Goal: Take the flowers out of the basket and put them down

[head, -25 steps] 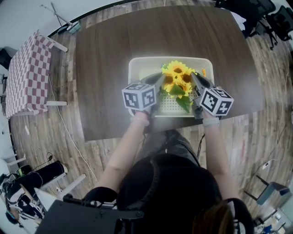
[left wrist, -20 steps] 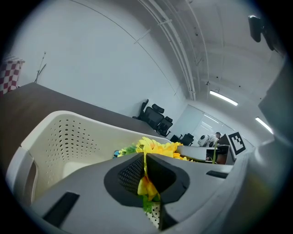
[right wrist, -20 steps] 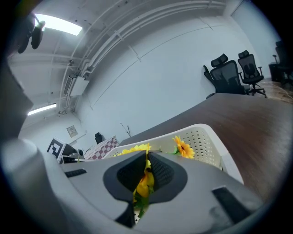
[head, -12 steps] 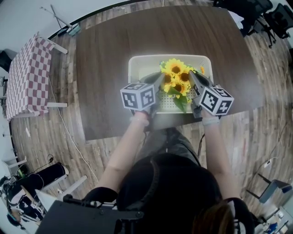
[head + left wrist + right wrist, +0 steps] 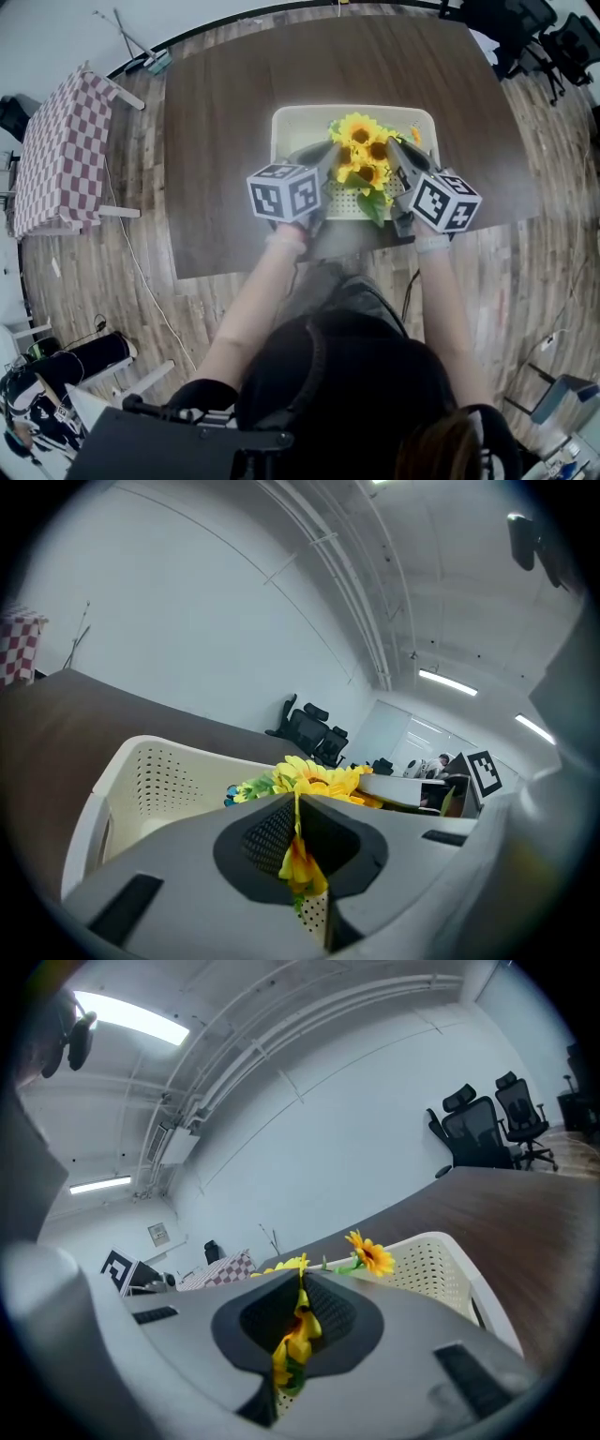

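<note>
A bunch of yellow sunflowers [image 5: 362,155] with green leaves is lifted above the cream perforated basket [image 5: 292,127] on the dark wooden table. My left gripper [image 5: 330,157] holds the bunch from the left, shut on the flowers [image 5: 302,860], with petals pinched between its pads. From the right, my right gripper [image 5: 394,155] is shut on the flowers [image 5: 292,1335] too. A single small sunflower [image 5: 371,1254] sticks up beyond the basket rim [image 5: 441,1251] in the right gripper view. More blooms [image 5: 314,778] show past the left jaws.
The basket [image 5: 141,789] sits near the table's front edge [image 5: 234,267]. A red checked table [image 5: 52,150] stands at the left. Office chairs [image 5: 525,28] stand at the back right. Bare dark tabletop [image 5: 216,122] lies left of the basket.
Both grippers and the flower bunch have moved a little away from me and upward over the basket. The jaws stay pinched on the flowers.
</note>
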{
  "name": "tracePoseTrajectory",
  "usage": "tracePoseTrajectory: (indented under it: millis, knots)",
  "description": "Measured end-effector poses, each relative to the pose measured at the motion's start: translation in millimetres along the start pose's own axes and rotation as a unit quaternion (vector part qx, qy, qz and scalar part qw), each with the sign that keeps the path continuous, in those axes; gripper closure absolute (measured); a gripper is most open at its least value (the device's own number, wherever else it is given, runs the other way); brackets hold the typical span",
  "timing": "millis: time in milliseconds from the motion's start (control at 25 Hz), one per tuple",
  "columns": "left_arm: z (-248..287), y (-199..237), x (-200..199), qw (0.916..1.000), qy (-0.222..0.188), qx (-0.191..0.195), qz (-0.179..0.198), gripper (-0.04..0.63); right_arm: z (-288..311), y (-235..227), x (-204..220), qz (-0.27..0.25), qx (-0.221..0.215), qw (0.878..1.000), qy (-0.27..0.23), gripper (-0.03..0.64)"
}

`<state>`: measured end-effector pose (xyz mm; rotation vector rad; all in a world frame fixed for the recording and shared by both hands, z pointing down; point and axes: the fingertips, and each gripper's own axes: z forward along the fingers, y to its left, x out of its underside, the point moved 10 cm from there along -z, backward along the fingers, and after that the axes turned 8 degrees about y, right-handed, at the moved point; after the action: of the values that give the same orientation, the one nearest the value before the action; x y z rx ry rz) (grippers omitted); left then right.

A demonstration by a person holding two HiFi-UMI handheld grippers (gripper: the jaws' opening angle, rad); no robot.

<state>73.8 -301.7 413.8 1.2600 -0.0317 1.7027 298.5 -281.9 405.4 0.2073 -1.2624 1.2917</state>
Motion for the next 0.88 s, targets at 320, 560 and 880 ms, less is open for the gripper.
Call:
tracePoseTrajectory:
  millis: [320,560,880]
  knots:
    - [-17.7,-16.8,-3.0,0.9989,-0.037,-0.029,0.000,0.583,-8.4,10.3,-4.9,-0.008,-0.036,0.999,-0.011,0.612]
    - [-38.9,-26.6,8.0,0.9977,-0.052,-0.043,0.005,0.583,-18.0,27.5,5.6,-0.012,-0.045,0.999,-0.019,0.612]
    - [-53.5,-41.1,4.1,0.9960,-0.078,-0.044,0.008,0.583,-32.6,40.2,0.0,-0.024,-0.053,0.998,-0.037,0.612]
